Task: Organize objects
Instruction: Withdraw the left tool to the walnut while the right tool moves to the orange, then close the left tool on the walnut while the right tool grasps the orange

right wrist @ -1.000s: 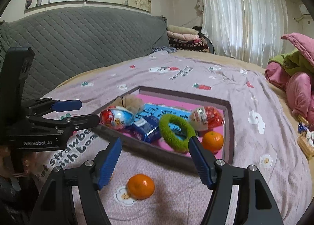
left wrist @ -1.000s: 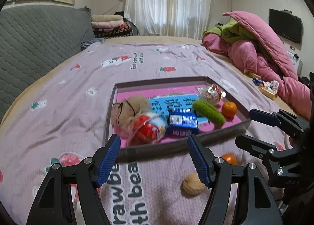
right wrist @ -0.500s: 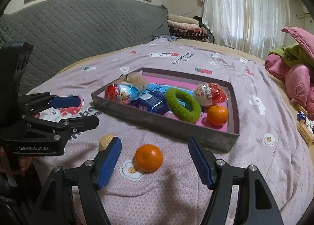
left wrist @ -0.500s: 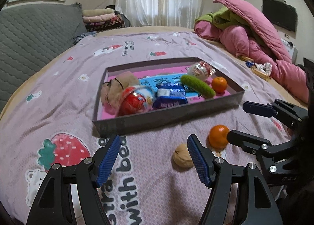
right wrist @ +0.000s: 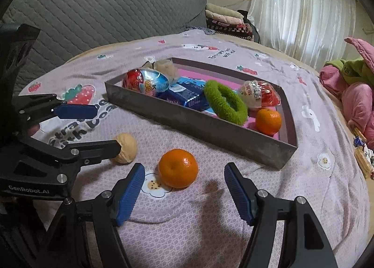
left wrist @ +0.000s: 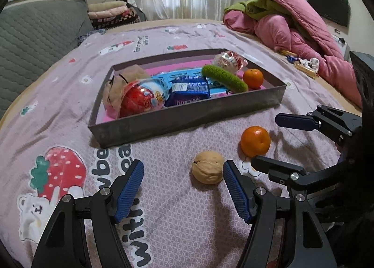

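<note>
Walnut (left wrist: 207, 167): lies on the purple bedspread (left wrist: 70, 104) in front of the tray, just inside the right finger of the left claw in the left wrist view; whether that blue pad touches it I cannot tell.
Left claw (left wrist: 183, 189): spread wide, pinching nothing, tilted down toward the bed; in the right wrist view it shows at the left edge (right wrist: 93, 128), its near finger crossing in front of the walnut (right wrist: 126, 147).
Loose tangerine (left wrist: 255, 141): on the bedspread, to the right of the walnut and apart from it, near the tray's front wall; in the right wrist view it sits between the two blue pads and a little beyond them (right wrist: 178, 167).
Right claw (right wrist: 184, 189): spread wide, nothing gripped, no pad on the tangerine; from the left wrist view it shows at the right edge (left wrist: 271, 141) with the tangerine between its fingers.
Tray (left wrist: 187, 120): shallow grey box with a pink floor, resting on the bedspread beyond both fruits.
Tray contents, left to right: beige soft toy (left wrist: 119, 85), red and blue egg-shaped toy (left wrist: 142, 98), blue snack packet (left wrist: 189, 96), green fuzzy ring (left wrist: 224, 78) leaning on the packet, a second red and white egg-shaped toy (left wrist: 230, 62), a second tangerine (left wrist: 253, 77) in the right corner.
Bedspread print: strawberry and bear picture at the left, dark lettering beside it.
Far right: heap of pink and green quilts (left wrist: 287, 24) on the bed.
</note>
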A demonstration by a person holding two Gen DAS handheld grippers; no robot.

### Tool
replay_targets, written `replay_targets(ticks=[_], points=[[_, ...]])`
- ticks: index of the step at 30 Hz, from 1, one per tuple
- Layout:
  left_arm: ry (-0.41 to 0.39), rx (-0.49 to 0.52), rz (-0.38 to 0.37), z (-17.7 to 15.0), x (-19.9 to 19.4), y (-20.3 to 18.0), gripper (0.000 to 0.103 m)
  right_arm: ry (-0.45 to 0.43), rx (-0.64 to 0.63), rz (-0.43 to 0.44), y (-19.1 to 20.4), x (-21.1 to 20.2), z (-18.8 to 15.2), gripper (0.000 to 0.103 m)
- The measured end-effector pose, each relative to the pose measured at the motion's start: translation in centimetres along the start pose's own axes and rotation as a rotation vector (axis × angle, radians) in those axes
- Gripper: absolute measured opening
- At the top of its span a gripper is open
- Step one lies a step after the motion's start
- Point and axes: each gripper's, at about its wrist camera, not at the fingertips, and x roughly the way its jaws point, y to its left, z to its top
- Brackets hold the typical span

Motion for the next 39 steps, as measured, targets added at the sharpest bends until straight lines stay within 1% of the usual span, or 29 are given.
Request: replay_targets(ticks=[4, 10, 13, 14, 16, 19, 21, 25, 27, 29, 32, 39], points=[[0.004, 0.015, -0.012, -0.1, 0.5, -0.4, 0.072, 0.02, -0.029, -0.011, 0.0, 0.3, -0.2, 0.07], [0.003, 0.032, -0.012, -0.1, 1.3, -0.5, 0.072, 0.031, -0.055, -0.019, -0.1, 0.9, -0.2, 0.07], [0.008, 0.033, -0.017, 0.1, 1.8, -0.4, 0.071, 0.031, -0.066, -0.016, -0.2, 1.3, -0.1, 0.068], [0.016, 0.028, -0.024, 0.1, 2.0, -0.3, 0.07, 0.033, -0.068, -0.014, -0.2, 1.4, 0.0, 0.067], [0.025, 0.023, -0.029, 0.3, 2.5, -0.1, 0.069, 0.038, -0.077, -0.006, -0.1, 1.8, 0.0, 0.064], [0.031, 0.026, -0.036, 0.3, 3.0, -0.1, 0.063, 0.034, -0.096, 0.003, 0.2, 2.2, 0.3, 0.056], [0.031, 0.038, -0.041, 0.3, 3.2, -0.4, 0.059, 0.032, -0.102, 0.014, 0.3, 2.2, 0.4, 0.048], [0.031, 0.054, -0.05, 0.3, 3.3, -0.8, 0.05, 0.038, -0.113, 0.024, 0.5, 2.5, 0.4, 0.042], [0.029, 0.059, -0.06, 0.2, 3.3, -0.9, 0.043, 0.036, -0.122, 0.023, 0.8, 2.4, 0.4, 0.039], [0.026, 0.066, -0.07, 0.2, 3.3, -1.1, 0.035, 0.036, -0.128, 0.018, 0.9, 2.4, 0.4, 0.038], [0.02, 0.075, -0.063, 0.1, 3.3, -1.4, 0.035, 0.032, -0.122, 0.019, 0.9, 2.3, 0.4, 0.038], [0.012, 0.058, -0.067, 0.2, 2.9, -1.1, 0.034, 0.014, -0.092, 0.031, 0.6, 1.9, 0.5, 0.038]])
